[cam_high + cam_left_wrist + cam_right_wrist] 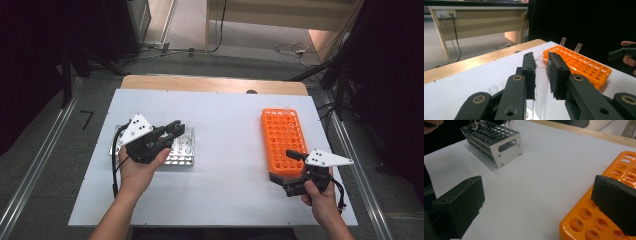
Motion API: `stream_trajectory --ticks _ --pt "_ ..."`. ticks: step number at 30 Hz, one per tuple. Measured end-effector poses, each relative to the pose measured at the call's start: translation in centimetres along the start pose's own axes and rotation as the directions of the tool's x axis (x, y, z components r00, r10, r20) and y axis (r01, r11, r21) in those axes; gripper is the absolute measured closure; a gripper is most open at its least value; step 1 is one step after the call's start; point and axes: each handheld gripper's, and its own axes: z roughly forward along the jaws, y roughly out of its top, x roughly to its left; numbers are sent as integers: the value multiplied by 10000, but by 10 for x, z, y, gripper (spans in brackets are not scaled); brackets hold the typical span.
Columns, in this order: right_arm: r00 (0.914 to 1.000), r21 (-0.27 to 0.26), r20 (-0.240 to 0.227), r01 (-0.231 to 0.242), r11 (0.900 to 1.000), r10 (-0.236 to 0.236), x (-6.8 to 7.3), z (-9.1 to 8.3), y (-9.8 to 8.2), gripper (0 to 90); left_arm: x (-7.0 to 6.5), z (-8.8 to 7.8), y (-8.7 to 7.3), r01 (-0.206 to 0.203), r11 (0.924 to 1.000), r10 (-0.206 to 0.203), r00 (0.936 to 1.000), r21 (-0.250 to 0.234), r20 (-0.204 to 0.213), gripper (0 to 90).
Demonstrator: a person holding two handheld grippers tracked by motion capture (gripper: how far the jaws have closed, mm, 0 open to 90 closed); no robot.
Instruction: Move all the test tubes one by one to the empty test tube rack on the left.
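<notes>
My left gripper [174, 131] hovers over a metal tube rack [182, 156] at the table's left, and it is shut on a clear test tube [541, 85] that stands upright between its pads. An orange tube rack [284, 137] lies at the right, with two clear tubes [563, 40] standing at its far end. At that rack's near end, my right gripper [286, 168] is open wide with nothing between its jaws. In the right gripper view my right gripper [539, 202] looks across bare table toward the metal tube rack [499, 143], and one jaw hangs over the orange tube rack [596, 222].
A white sheet [227, 150] covers the table, and a wooden edge [215, 83] shows at the far side. A few clear tubes [507, 124] stand in the metal rack. Dark stands and cables lie on the floor beyond the table.
</notes>
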Motion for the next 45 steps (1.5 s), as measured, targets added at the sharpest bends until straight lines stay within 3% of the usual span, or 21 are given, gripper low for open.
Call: stream_trajectory --ticks 12,22,33,39,45 --pt "9997 -164 217 -147 9998 150 -11 -6 -3 0 27 11 3 232 9997 -226 9975 75 -670 764" --pt "9992 -147 314 -227 9996 231 -12 -6 -4 0 48 27 4 655 9978 -663 9920 -111 -1075 764" --pt "9991 -141 351 -239 9996 244 -13 -7 -4 0 60 45 -4 910 9958 -887 9811 57 -1720 764" --pt "9990 -167 367 -234 9996 240 -13 -8 -4 0 61 53 -9 794 9961 -690 9727 384 -2216 764" --pt "9991 -193 353 -224 9996 231 -12 -7 -4 0 61 59 -13 929 9940 -773 9695 571 -2324 764"
